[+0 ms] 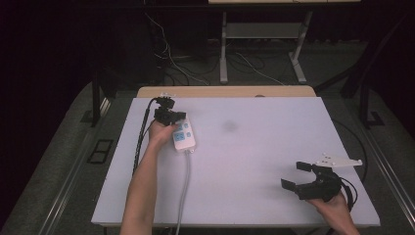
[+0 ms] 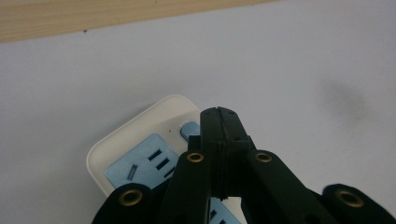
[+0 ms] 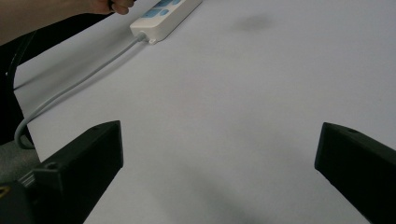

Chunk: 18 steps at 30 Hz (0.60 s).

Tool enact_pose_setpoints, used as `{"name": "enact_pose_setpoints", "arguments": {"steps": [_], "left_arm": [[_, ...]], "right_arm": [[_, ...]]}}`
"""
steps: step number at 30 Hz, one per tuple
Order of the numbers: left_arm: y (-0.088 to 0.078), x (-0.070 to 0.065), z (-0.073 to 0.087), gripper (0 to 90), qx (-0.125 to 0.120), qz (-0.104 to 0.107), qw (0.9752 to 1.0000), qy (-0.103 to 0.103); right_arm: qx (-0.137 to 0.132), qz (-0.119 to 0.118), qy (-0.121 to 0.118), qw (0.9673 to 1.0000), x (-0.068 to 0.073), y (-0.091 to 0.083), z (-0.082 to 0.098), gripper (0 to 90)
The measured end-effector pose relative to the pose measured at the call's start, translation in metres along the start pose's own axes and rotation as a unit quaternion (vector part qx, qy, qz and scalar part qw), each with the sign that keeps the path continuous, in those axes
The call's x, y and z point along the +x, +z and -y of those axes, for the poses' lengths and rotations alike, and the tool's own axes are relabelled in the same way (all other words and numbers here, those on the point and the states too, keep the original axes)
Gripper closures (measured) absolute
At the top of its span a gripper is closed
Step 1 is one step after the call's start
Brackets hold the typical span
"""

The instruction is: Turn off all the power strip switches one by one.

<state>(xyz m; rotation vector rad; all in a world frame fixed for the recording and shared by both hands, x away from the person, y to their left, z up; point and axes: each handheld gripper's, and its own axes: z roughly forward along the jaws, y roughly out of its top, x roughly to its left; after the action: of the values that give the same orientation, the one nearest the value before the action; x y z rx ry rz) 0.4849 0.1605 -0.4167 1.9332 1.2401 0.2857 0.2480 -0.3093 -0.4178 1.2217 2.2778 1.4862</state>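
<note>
L tongs (image 2: 219,114) closed over power strip (image 2: 140,140)

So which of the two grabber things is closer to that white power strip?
The left. The left gripper is right over the power strip, jaws closed above its blue button end. The right gripper sits open near the table's right front corner, far from it.

My high camera looked forward and down on the whole white table (image 1: 254,147). My left gripper camera sat very near the power strip (image 2: 140,140); the right one saw it far, in its upper left.
</note>
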Motion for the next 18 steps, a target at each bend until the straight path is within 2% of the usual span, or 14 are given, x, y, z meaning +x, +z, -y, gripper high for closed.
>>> {"name": "enact_pose_setpoints", "arguments": {"steps": [3,11,18], "left_arm": [[-0.01,0.002,-0.001,89.8,-0.01,0.007,0.9999,-0.006],[-0.036,-0.003,0.0,89.6,-0.038,0.024,0.999,0.006],[-0.064,-0.015,0.012,89.2,-0.079,0.053,0.9953,0.016]], "right_arm": [[0.003,-0.001,-0.001,1.0,0.001,0.001,0.0,1.0],[0.004,0.0,-0.001,1.0,0.002,0.002,0.0,1.0],[0.003,-0.001,-0.001,1.0,0.003,0.002,-0.001,1.0]]}}
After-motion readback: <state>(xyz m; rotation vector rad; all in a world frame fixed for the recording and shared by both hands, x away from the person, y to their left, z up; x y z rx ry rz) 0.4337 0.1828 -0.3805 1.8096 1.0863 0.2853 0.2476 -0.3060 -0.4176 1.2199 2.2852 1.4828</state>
